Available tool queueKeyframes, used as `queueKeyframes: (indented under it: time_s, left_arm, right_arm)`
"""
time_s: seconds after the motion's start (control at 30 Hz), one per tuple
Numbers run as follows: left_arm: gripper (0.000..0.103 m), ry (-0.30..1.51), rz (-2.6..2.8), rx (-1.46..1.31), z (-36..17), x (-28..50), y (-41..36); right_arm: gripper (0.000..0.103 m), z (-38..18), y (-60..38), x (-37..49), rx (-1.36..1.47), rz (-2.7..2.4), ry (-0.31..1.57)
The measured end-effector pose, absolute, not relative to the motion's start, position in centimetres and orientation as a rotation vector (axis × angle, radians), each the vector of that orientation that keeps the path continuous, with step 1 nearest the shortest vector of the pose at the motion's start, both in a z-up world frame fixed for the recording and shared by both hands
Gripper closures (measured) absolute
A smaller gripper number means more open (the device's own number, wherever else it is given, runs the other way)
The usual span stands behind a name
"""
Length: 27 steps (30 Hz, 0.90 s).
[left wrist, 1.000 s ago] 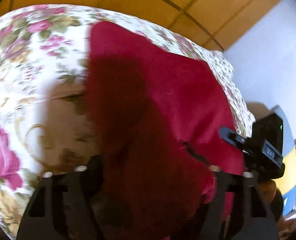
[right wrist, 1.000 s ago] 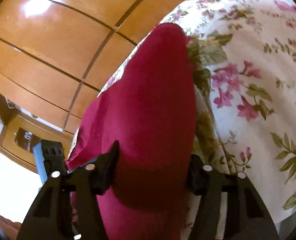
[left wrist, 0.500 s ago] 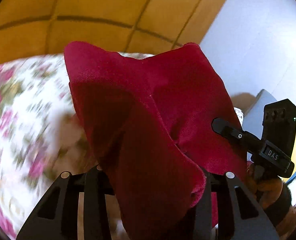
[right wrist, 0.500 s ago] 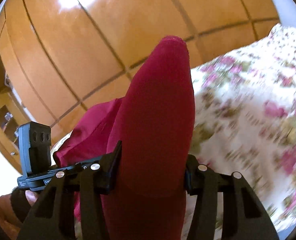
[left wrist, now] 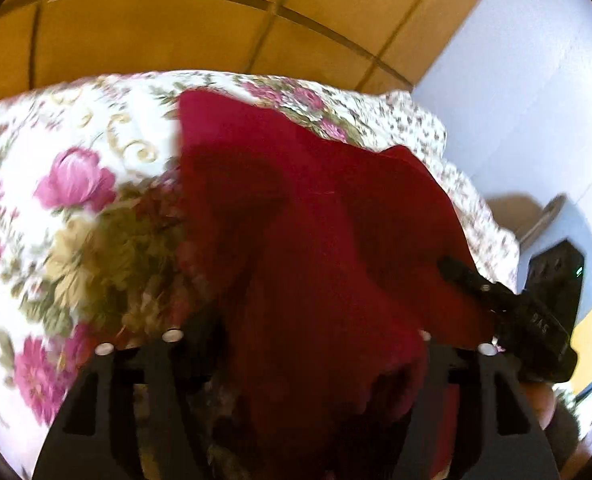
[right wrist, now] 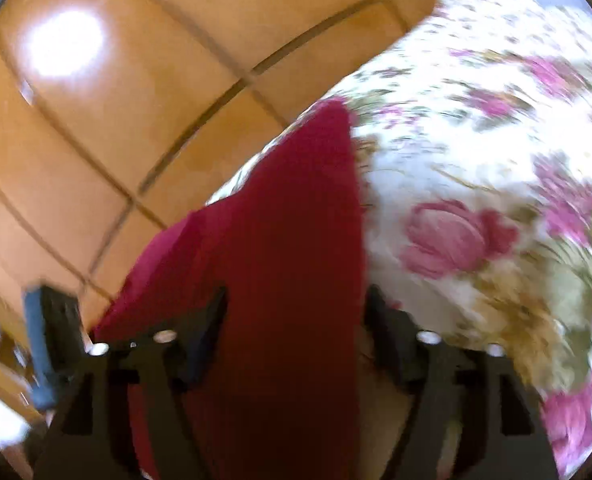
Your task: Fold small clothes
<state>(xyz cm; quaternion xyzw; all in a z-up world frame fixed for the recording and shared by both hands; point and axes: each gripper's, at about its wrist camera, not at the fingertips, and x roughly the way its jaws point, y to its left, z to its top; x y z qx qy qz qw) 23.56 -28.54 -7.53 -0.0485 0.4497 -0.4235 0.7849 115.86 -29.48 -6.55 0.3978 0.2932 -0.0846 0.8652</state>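
Red garment (left wrist: 316,240) draped on floral bedspread (left wrist: 75,152), bunched between both sets of fingers. Left gripper (left wrist: 296,344) opening, cloth between jaws, pad contact not discernible. Right gripper (right wrist: 296,320) opening too, gap visible beside right finger (right wrist: 384,332).

Floral bed (left wrist: 95,136) w/ red garment (left wrist: 316,208)

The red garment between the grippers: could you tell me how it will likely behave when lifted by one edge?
The red garment probably flops: it drapes in soft folds over the floral bedspread. It looks light and thin, sagging between the right gripper fingers. It may slip as those jaws open.
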Motion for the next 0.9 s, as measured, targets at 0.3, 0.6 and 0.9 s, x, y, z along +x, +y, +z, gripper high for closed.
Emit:
queueKeyframes:
  time_s: [0.3,0.6,0.9]
  left_arm:
    - [0.048,0.655,-0.703,-0.098,0.0,19.6,-25.9]
    - [0.062,0.783,-0.679,0.287,-6.8,23.0,-33.1]
    - [0.039,0.713,-0.69,0.228,-4.2,20.3,-29.8]
  right_arm:
    - [0.066,1.8,-28.2,116.9,0.454,-0.332,0.599]
    - [0.083,-5.4,-30.9,123.6,0.527,-0.345,0.83]
    - [0.061,-2.3,-28.7,118.7,0.506,-0.394,0.675]
